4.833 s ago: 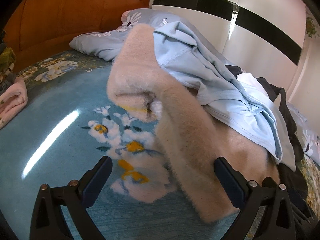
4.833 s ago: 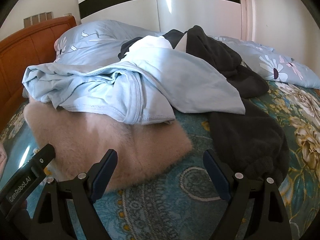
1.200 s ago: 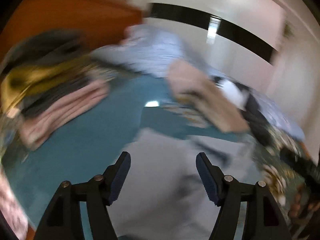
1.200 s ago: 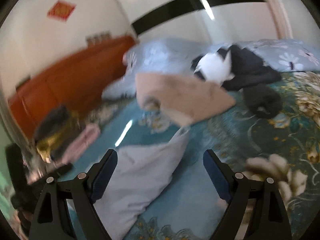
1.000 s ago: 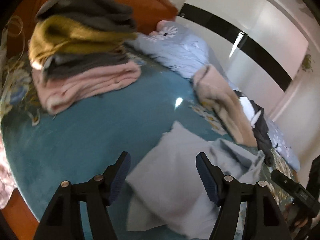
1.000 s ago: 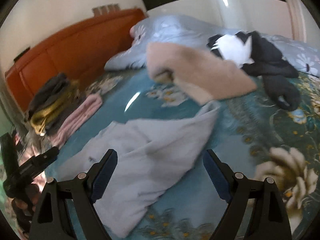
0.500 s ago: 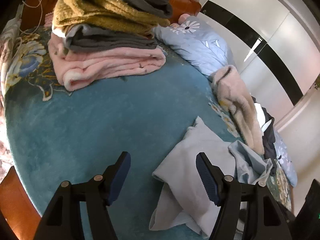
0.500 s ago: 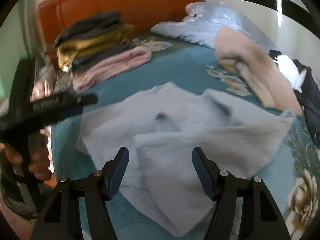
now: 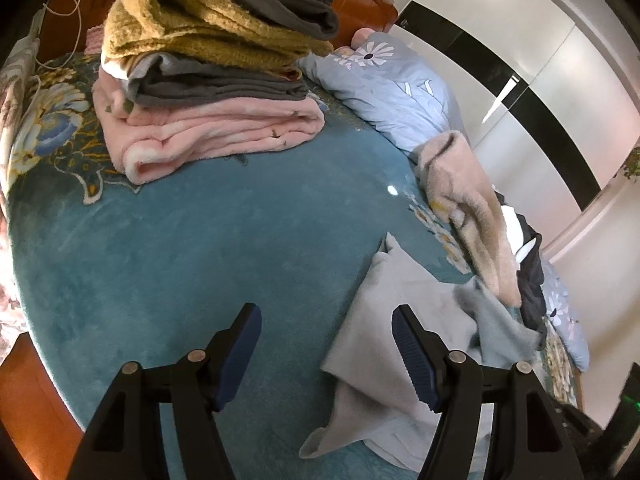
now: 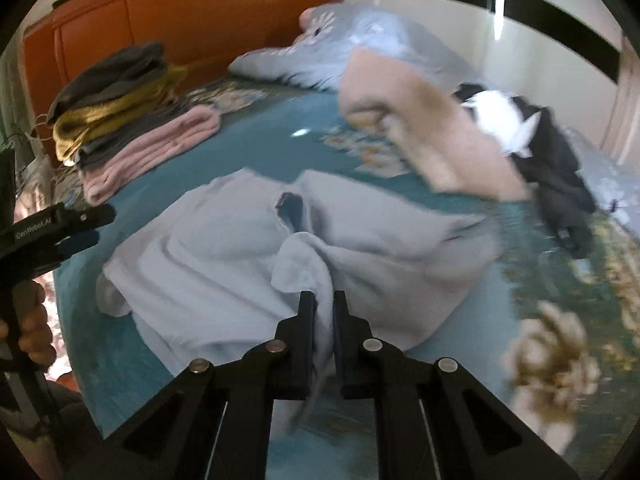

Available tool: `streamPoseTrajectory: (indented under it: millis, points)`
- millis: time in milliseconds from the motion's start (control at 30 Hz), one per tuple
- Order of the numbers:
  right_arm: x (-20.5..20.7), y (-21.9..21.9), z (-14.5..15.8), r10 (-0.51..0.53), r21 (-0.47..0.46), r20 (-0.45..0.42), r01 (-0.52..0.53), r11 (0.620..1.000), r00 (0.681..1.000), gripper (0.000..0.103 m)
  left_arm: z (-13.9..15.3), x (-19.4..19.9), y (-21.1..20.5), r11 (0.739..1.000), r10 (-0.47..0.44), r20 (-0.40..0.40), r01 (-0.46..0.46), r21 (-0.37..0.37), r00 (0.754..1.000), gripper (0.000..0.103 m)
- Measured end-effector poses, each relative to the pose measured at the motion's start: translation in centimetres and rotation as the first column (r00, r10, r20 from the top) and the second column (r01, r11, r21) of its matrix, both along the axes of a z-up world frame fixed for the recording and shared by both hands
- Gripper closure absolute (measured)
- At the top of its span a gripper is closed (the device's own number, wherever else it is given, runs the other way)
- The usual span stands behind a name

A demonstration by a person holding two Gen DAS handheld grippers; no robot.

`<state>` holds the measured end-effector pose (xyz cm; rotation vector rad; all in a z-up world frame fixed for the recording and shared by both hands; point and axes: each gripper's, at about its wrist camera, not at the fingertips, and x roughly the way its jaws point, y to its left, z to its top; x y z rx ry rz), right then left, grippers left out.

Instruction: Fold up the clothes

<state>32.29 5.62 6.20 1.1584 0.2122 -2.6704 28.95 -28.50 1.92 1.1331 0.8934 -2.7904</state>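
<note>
right gripper (image 10: 320, 312) has just closed, pinching the grey garment (image 10: 224, 264); left gripper (image 9: 326, 344) gapes empty; next, spread it flat.

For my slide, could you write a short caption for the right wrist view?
Right claw shut on a fold of the light blue garment spread on the teal bedspread.

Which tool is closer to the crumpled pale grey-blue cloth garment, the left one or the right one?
Right. The right tool has just closed on a fold of the crumpled pale grey-blue cloth garment. The left tool is open over bare teal bedspread, beside the garment's edge.
</note>
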Motion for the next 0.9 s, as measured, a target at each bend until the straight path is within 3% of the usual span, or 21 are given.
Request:
streamPoseTrajectory:
  millis: [167,300,500,533,633,733,900]
  points:
    - [1.3,3.2,1.2,-0.073,0.084,-0.015,0.074,0.994,0.997,0.095,0.5,0.3,0.2,1.000,-0.013,-0.017,0.013,-0.001,1.000,0.031]
    - [1.3,5.7,-0.5,-0.125,0.112,0.060,0.118,0.987,0.990,0.095,0.8,0.5,0.6,1.000,-0.025,-0.022,0.025,-0.007,0.999,0.031]
    - [2.1,6.7,-3.7,-0.138,0.082,0.219,0.123,0.989,0.966,0.095,0.8,0.6,0.6,1.000,-0.026,-0.019,0.026,-0.010,0.999,0.031]
    - [2.1,6.7,-3.5,-0.137,0.080,0.215,0.122,0.989,0.967,0.094,0.7,0.6,0.6,1.000,-0.026,-0.016,0.026,-0.010,1.000,0.031]
    - [2.1,7.1,-1.7,-0.149,0.021,0.188,0.148,0.989,0.971,0.080,0.6,0.4,0.5,1.000,-0.025,-0.008,0.025,-0.012,1.000,0.031]
    - [1.9,6.5,0.8,-0.145,-0.009,0.114,0.147,0.989,0.983,0.069,0.4,0.3,0.6,1.000,-0.025,-0.001,0.025,-0.016,1.000,0.031]
    - [1.1,1.1,2.4,0.003,0.046,-0.006,-0.003,0.999,1.000,0.060,0.0,0.2,0.9,0.999,-0.025,0.022,0.025,-0.024,0.999,0.031]
